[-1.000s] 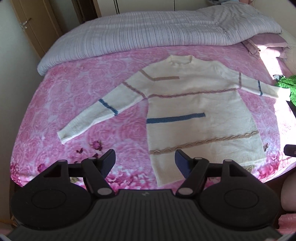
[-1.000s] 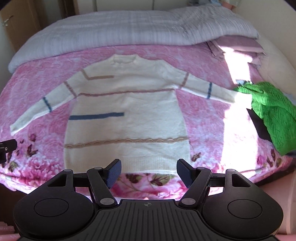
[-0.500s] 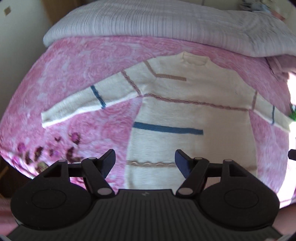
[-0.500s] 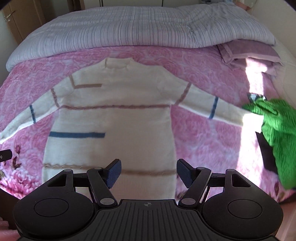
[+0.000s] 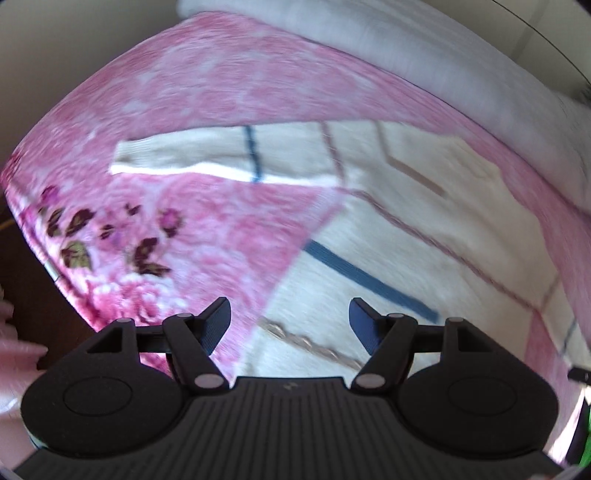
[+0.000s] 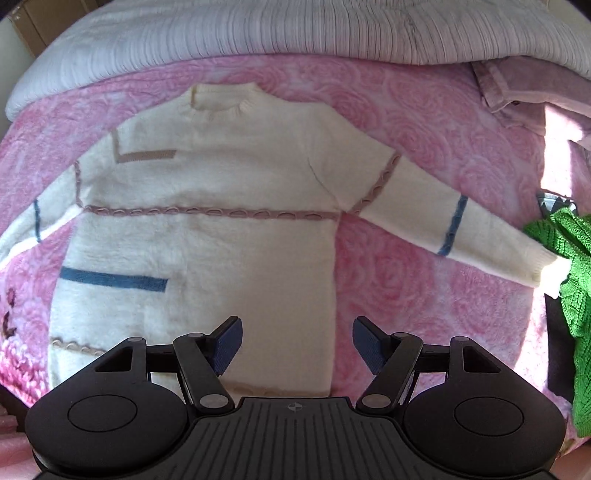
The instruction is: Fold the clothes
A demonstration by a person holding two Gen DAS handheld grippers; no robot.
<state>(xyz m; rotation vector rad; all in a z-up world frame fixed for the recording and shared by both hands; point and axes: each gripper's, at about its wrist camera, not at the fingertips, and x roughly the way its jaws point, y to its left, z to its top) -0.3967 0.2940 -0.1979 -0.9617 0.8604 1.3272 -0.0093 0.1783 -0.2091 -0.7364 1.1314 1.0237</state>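
Sweater [image 6: 207, 236] is cream with blue and tan stripes, spread flat and face up on the pink rose blanket [image 6: 406, 122], filling the middle of the right wrist frame with its collar toward the top. One sleeve stretches out to the right, cuff just touching a bright green knit [image 6: 569, 295] at the right edge. Grey ribbed duvet [image 6: 258, 29] runs across the top. Right gripper [image 6: 297, 338] hangs over the lower body of the sweater, fingers spread wide, nothing between them. Left wrist view is pretty blurry: other sleeve sits upper left, and the left gripper [image 5: 290, 321] is also splayed wide and empty above the sweater's side edge.
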